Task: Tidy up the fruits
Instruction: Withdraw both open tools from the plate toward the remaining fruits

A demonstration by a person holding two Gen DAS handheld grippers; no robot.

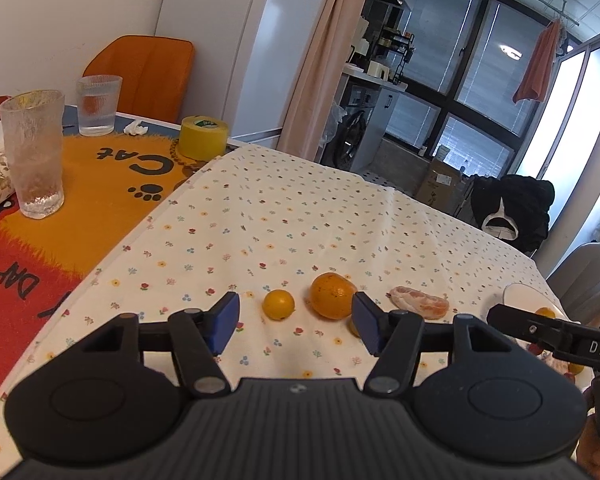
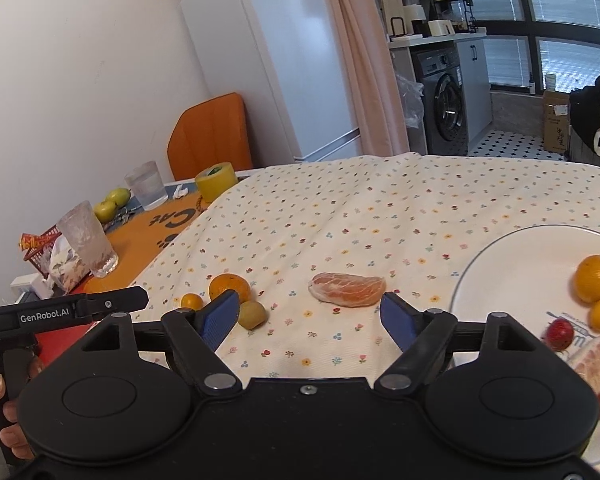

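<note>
Fruits lie loose on the floral white tablecloth [image 1: 284, 216]. From the left wrist camera, the left gripper [image 1: 294, 320] hovers with blue fingers spread and empty; beyond it, a small round orange kumquat [image 1: 278, 304] sits just left of a larger orange mandarin [image 1: 333, 295], and a peeled citrus half [image 1: 419, 302] rests right of the mandarin. From the right wrist camera, the right gripper [image 2: 310, 316] is likewise parted, holding nothing, with the peeled half just beyond it; a round white ceramic plate [image 2: 512, 256] right of that half already carries several fruits.
</note>
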